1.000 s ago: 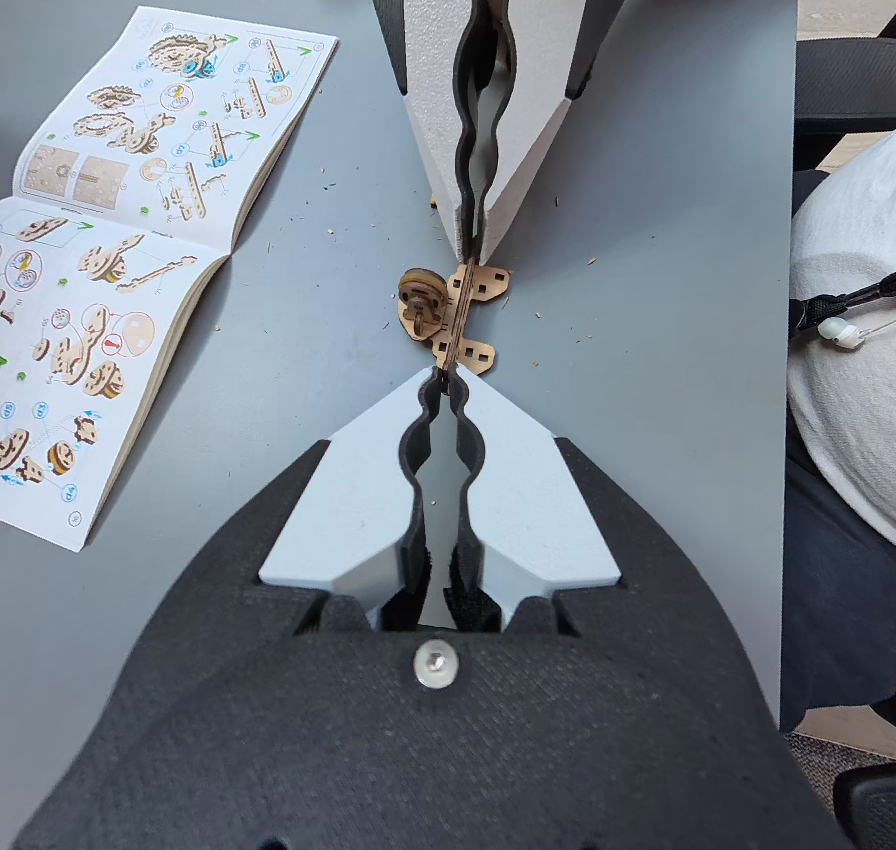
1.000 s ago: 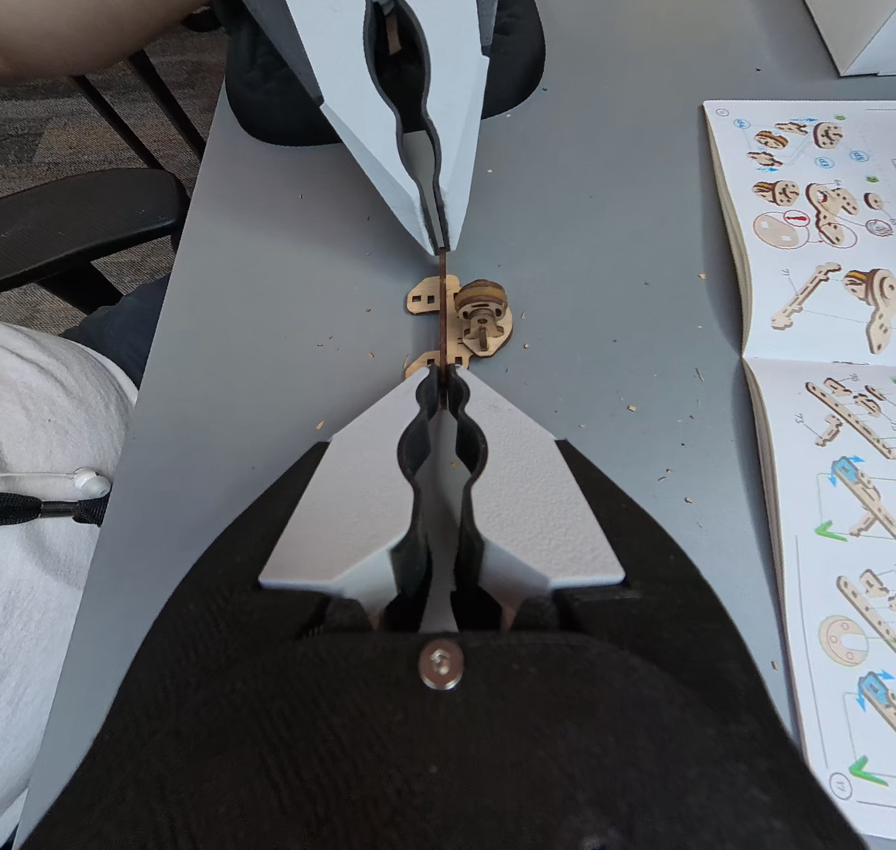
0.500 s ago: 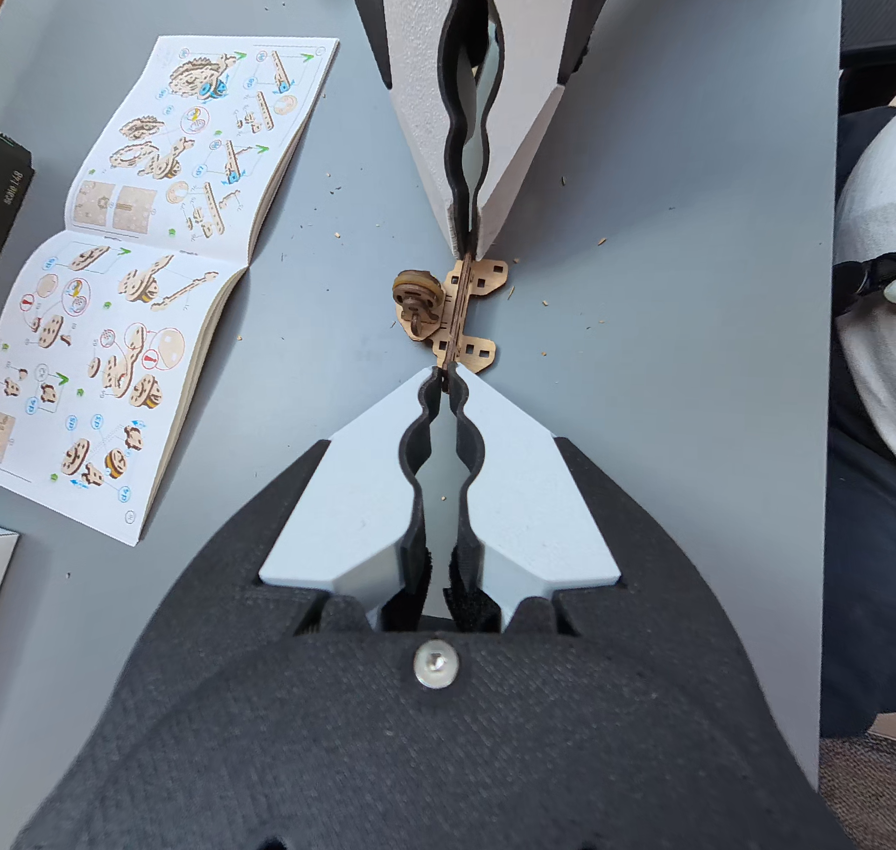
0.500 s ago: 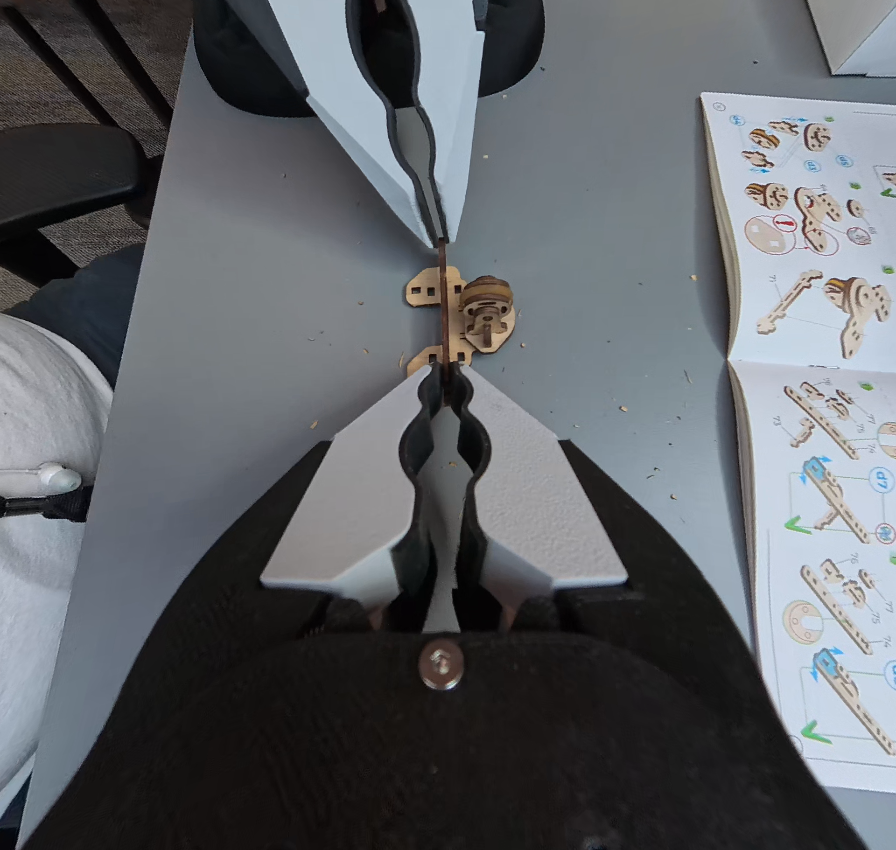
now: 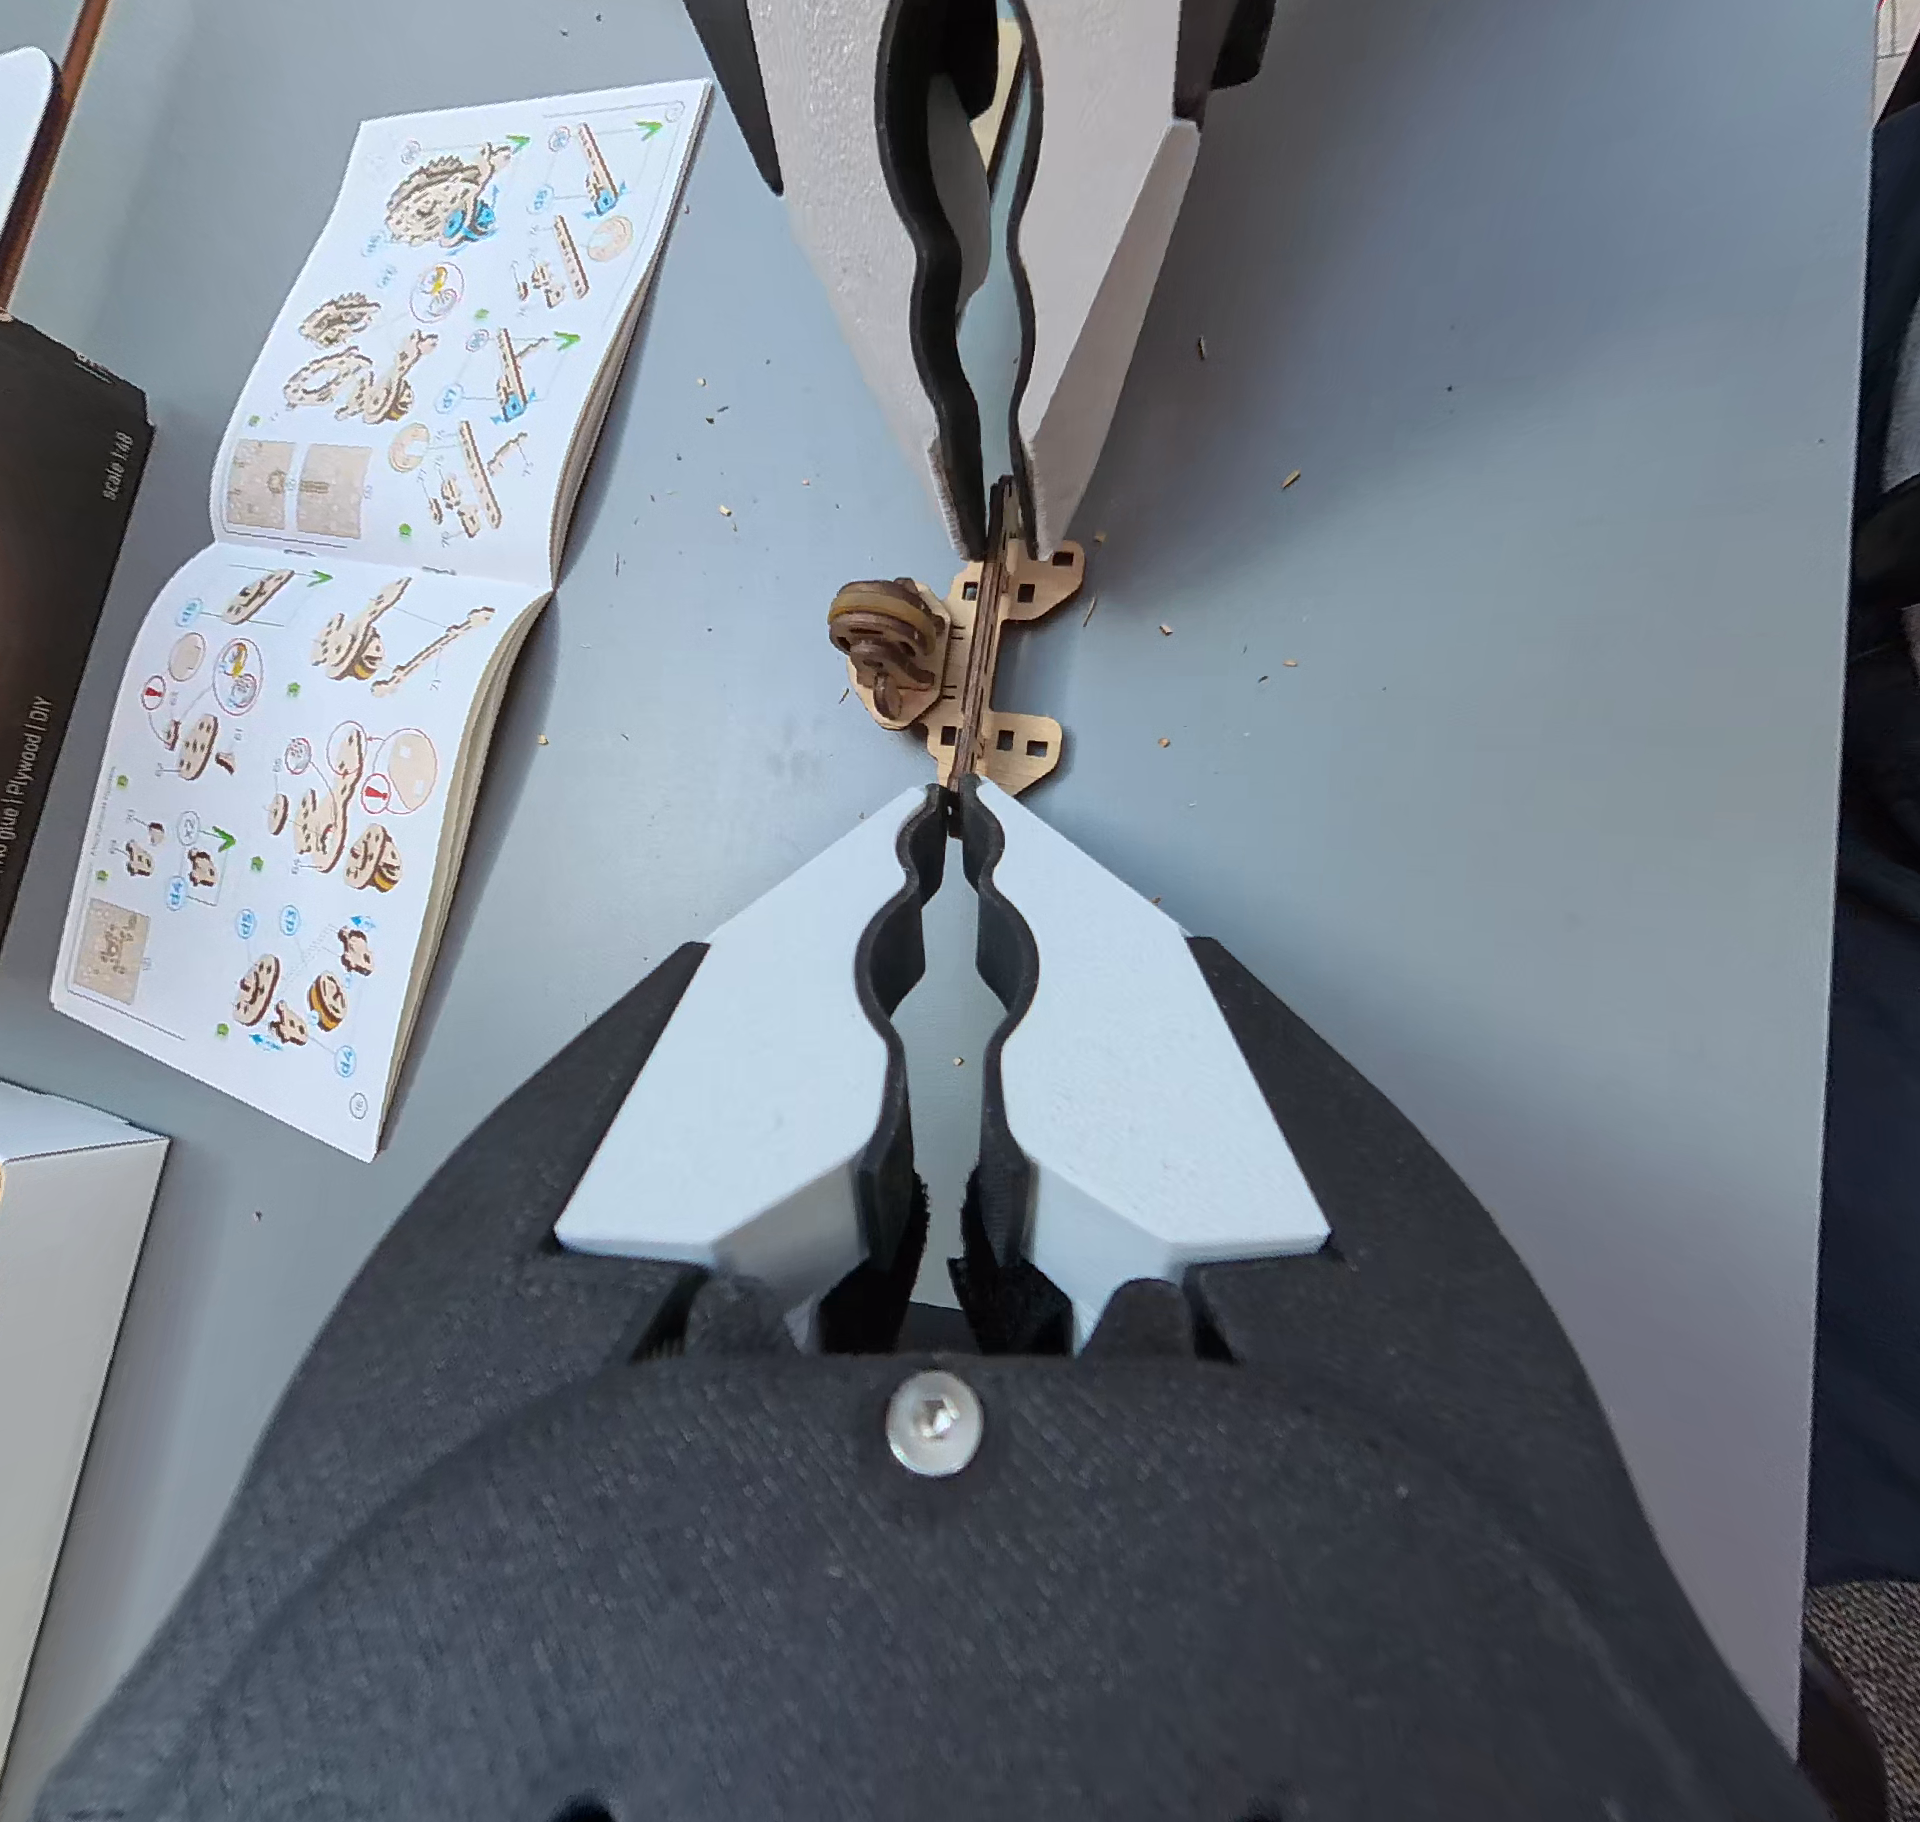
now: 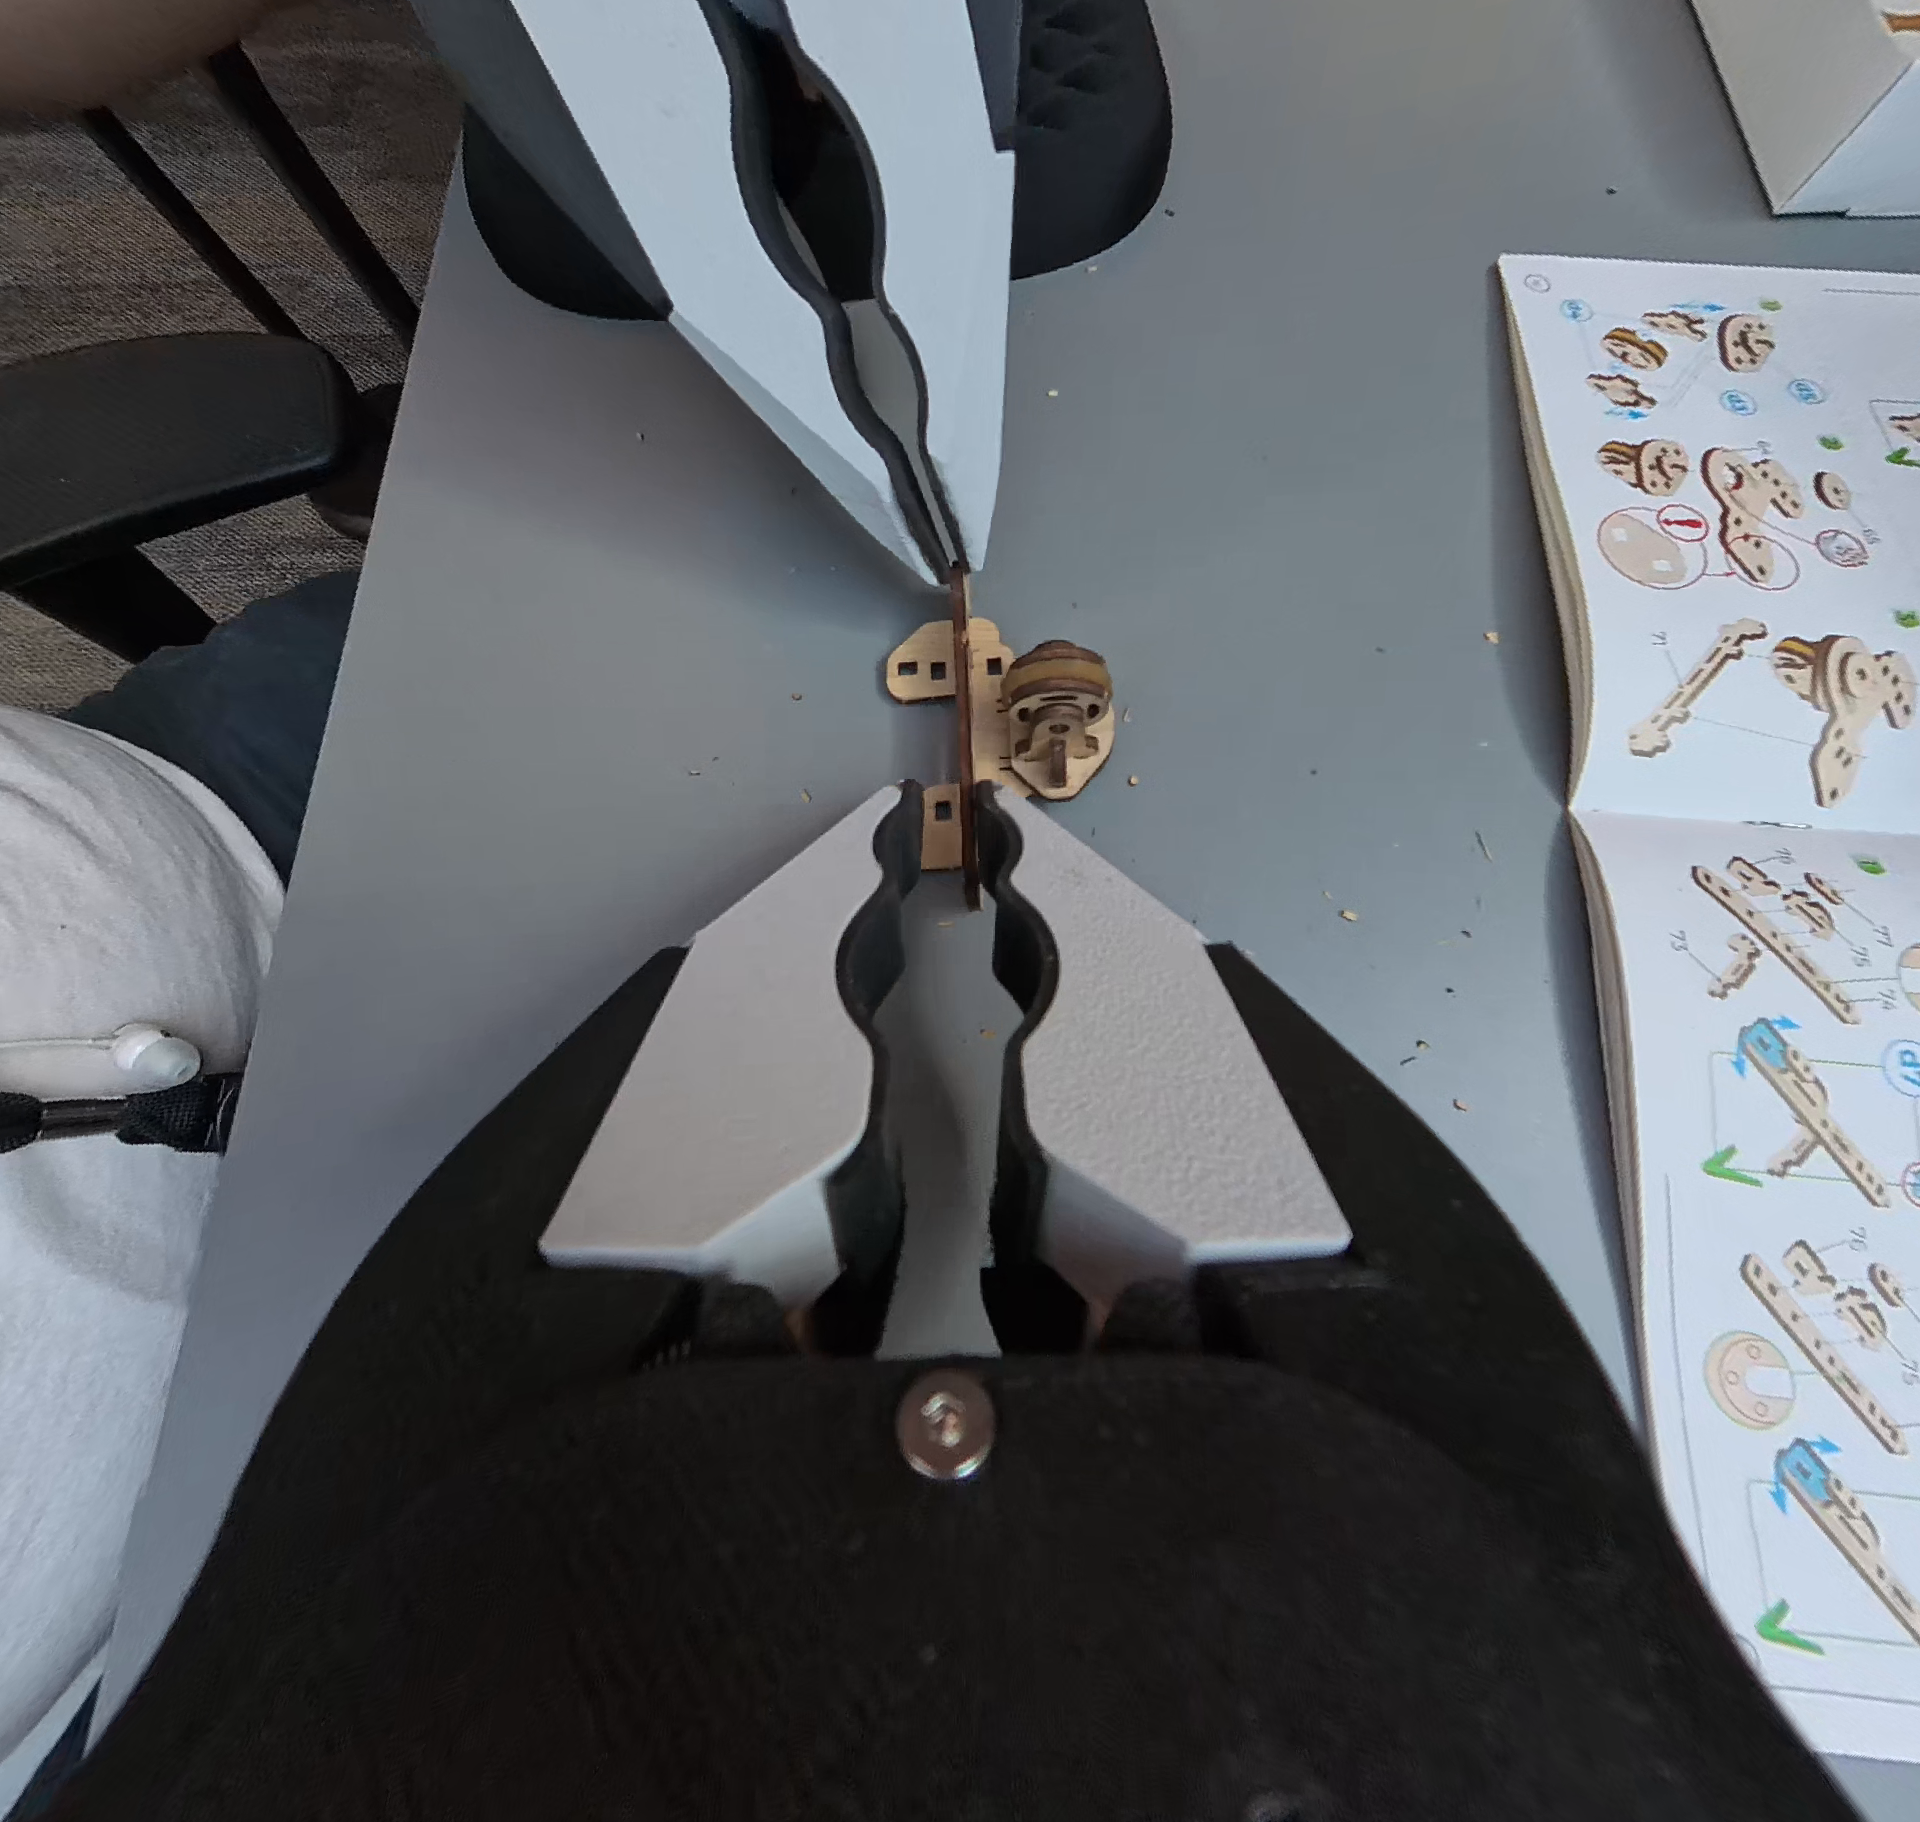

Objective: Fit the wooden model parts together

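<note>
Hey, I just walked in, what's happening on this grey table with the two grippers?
A person is assembling a small laser-cut wooden model part, pinched at opposite ends by two handheld grippers above the grey table. The left gripper is shut on its near end; the right gripper grips the other end, jaws slightly wider. A round wooden hub sticks out sideways. An open illustrated instruction booklet lies alongside, with wood crumbs scattered about.

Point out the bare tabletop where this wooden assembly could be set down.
Bare grey table lies between the wooden assembly and the table's edge, only wood crumbs on it. A narrower strip lies between the assembly and the open booklet. The middle is crowded: left tool and right tool meet there.
</note>
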`<state>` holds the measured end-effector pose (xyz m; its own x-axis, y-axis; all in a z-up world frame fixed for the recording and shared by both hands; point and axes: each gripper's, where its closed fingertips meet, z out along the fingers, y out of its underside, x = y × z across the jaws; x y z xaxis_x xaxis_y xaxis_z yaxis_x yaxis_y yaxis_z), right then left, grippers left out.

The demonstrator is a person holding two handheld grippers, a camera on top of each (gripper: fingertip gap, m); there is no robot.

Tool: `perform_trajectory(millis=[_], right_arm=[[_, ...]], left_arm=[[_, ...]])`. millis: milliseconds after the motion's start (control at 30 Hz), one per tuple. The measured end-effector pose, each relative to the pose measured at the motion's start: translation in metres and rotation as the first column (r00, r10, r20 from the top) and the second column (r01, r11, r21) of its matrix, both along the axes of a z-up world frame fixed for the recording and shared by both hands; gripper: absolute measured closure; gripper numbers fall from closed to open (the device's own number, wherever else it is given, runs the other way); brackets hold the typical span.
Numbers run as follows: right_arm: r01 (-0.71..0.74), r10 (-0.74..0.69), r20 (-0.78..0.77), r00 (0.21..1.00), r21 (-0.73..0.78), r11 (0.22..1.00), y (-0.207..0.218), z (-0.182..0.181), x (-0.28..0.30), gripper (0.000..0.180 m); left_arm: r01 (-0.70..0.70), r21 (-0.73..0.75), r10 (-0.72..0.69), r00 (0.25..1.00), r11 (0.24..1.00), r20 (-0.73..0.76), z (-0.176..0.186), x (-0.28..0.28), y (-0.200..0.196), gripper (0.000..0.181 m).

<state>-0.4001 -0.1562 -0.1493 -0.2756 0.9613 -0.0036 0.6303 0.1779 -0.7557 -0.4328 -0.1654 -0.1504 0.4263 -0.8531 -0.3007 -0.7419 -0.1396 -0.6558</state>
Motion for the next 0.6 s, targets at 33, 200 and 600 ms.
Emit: perform_trajectory(millis=[33,200,600], right_arm=[[0.001,-0.001,-0.008,1.000,0.026,1.000,0.0010,0.0014,-0.0013,0.170],[-0.001,0.000,0.008,1.000,0.106,0.994,0.0064,-0.0029,-0.0009,0.176],[-0.030,0.022,0.079,0.997,0.099,0.995,0.0051,-0.0054,0.0017,0.176]], left_arm=[[-0.001,-0.003,0.001,1.000,1.000,-0.001,0.0000,-0.0002,0.0005,0.180],[0.005,-0.002,-0.005,1.000,1.000,-0.025,-0.0002,-0.0002,0.0017,0.180],[-0.009,0.013,0.009,1.000,1.000,-0.019,-0.0005,0.0001,0.0021,0.180]])
